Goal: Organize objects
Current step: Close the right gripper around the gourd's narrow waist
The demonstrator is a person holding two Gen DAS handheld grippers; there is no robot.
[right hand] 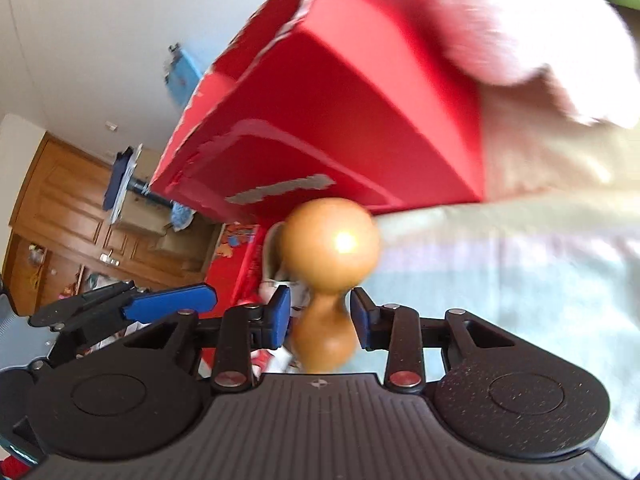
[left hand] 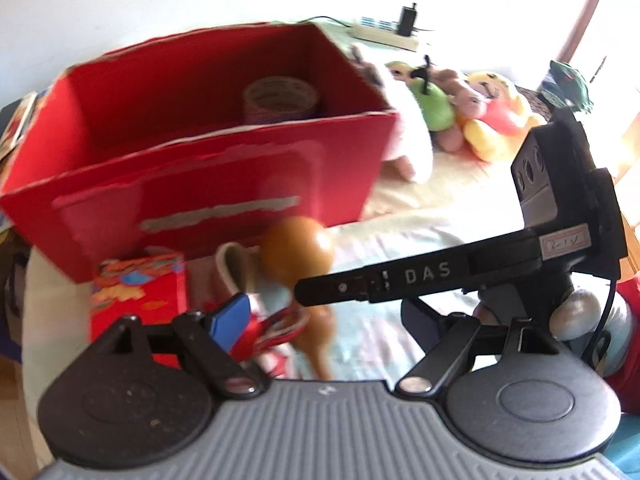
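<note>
pale cloth-covered surface (left hand: 400,216), wooden cabinets (right hand: 60,216) behind. right gripper (right hand: 320,320) straddles wooden maraca (right hand: 330,248), contact unclear; left gripper (left hand: 320,320) spread apart.

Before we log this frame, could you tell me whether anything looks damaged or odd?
The red box looks worn: its front print is scraped to pale patches and the rim edges are ragged. Otherwise nothing stands out.

My left camera looks across at the red box (left hand: 192,152), my right tilts close beneath it (right hand: 340,120); both share it.
</note>
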